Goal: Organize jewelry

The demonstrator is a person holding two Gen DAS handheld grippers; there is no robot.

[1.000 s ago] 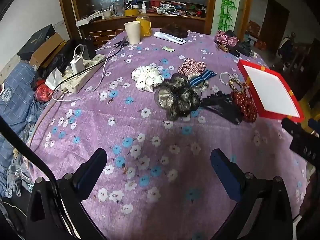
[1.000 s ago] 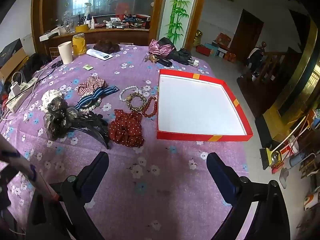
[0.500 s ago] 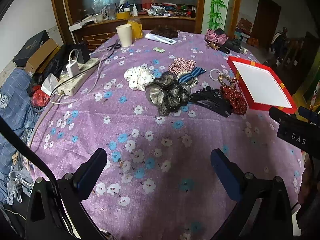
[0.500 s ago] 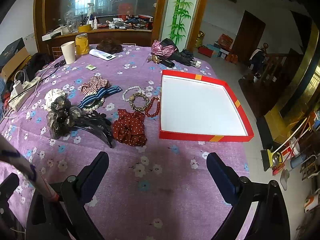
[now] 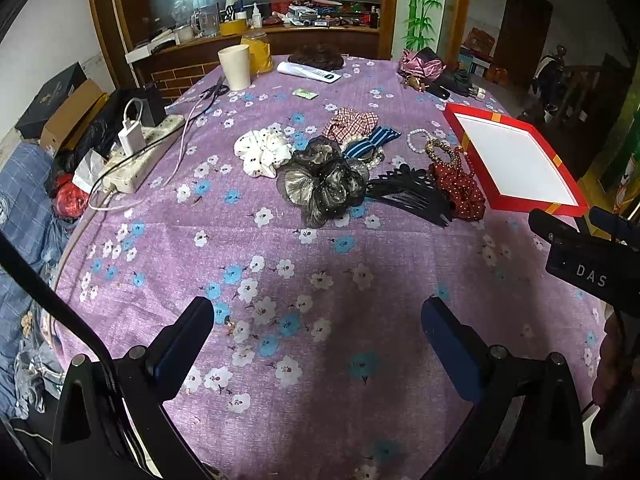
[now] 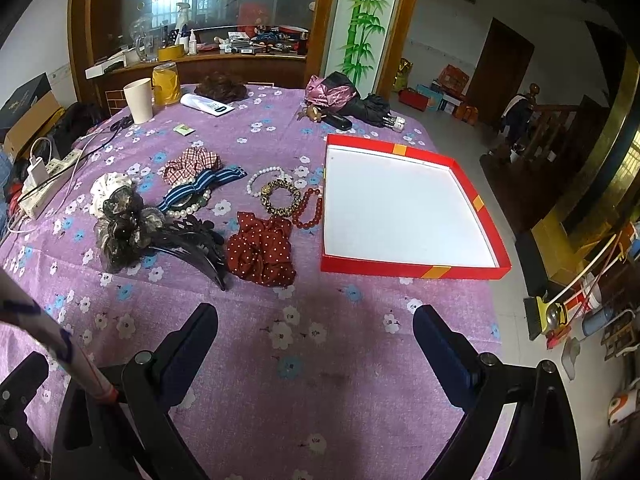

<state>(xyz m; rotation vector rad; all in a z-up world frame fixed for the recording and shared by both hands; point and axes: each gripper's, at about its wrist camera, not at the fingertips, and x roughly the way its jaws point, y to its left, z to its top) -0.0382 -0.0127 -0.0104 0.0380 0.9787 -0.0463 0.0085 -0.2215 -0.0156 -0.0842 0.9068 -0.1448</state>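
Jaws of left gripper (image 5: 316, 330) and right gripper (image 6: 315, 330) spread wide, empty, over bare tablecloth (image 6: 312, 344), red tray (image 6: 416, 270) ahead.

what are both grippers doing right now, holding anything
Left gripper: open, holding nothing, above the tablecloth.
Right gripper: open, holding nothing, short of the red box.

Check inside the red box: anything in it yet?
Nothing visible inside the red box: only its bare white floor shows, in both views. The bracelets and scrunchies lie outside on the tablecloth, left of it. The near wall hides only a thin strip of floor.
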